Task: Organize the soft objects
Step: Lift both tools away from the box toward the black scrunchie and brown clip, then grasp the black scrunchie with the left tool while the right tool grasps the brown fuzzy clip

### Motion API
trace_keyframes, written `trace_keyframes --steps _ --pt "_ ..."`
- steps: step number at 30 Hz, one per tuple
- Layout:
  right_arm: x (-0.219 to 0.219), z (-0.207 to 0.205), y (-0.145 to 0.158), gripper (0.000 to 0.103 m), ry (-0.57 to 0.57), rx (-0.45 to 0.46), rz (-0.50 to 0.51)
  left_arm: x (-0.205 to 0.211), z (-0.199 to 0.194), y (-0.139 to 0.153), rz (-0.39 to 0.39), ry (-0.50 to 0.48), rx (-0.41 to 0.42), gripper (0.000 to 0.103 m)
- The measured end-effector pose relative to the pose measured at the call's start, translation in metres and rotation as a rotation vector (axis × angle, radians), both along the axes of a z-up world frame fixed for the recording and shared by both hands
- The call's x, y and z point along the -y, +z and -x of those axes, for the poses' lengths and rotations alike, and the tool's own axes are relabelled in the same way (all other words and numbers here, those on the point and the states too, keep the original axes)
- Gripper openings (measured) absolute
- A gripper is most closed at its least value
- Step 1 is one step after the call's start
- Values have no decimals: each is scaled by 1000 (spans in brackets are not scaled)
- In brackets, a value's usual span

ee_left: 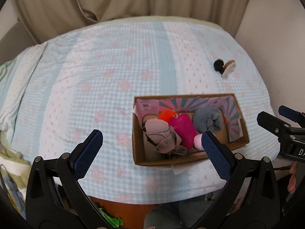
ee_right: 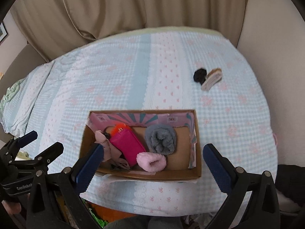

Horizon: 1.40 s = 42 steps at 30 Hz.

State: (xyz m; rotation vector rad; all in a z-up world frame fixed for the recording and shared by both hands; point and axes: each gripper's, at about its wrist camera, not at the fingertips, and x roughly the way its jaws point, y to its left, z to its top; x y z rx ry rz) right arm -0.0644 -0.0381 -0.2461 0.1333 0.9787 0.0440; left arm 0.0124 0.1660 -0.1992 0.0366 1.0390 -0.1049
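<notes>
A cardboard box (ee_left: pixel 240 142) (ee_right: pixel 198 148) sits near the bed's front edge. It holds a magenta pouch (ee_right: pixel 126 146) (ee_left: pixel 184 131), a grey rolled cloth (ee_right: pixel 161 139) (ee_left: pixel 207 122), a pink fluffy roll (ee_right: pixel 151 161) (ee_left: pixel 197 141), a beige cloth (ee_left: pixel 162 136) (ee_right: pixel 106 142) and an orange fluffy item (ee_left: pixel 166 114) (ee_right: pixel 119 128). A black ball and a tan-and-white roll (ee_left: pixel 225 66) (ee_right: pixel 208 78) lie on the bed beyond the box, to the right. My left gripper (ee_left: pixel 152 147) is open and empty, left of the box. My right gripper (ee_right: pixel 152 158) is open and empty above the box's near side.
The bed has a light blue and white checked cover (ee_left: pixel 114 66) (ee_right: pixel 114 76) with pink flowers. Beige curtains (ee_left: pixel 114 0) (ee_right: pixel 133 5) hang behind it. A pillow (ee_left: pixel 11 95) lies at the left. Each gripper shows in the other's view (ee_left: pixel 282 129) (ee_right: pixel 28 152).
</notes>
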Motion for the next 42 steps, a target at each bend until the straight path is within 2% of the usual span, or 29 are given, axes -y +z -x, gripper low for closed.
trace_keyframes --steps 6,13,18,22,27,32,36,40,42 --pt "12 15 47 103 -74 104 -2 -1 -2 42 17 4 97 103" --pt "47 7 83 103 -154 187 -50 22 -33 78 56 -32 164 103" --pt "81 -17 98 103 -199 208 -54 55 -69 90 55 -72 184 103" --pt "117 -41 101 103 -224 210 -88 88 -106 90 88 -100 163 103" --pt "164 -79 94 103 -249 188 -138 139 -159 78 77 -130 125 103" --pt "211 -127 72 103 -263 140 -190 184 -207 52 83 -140 77 103" --pt "242 -166 43 103 -271 85 -228 224 -252 16 55 -164 21 103" --pt "267 -205 -1 103 -279 23 -263 258 -285 -26 18 -200 -27 103" --pt "272 -218 -20 98 -281 -3 -273 272 -300 -51 1 -217 -56 103"
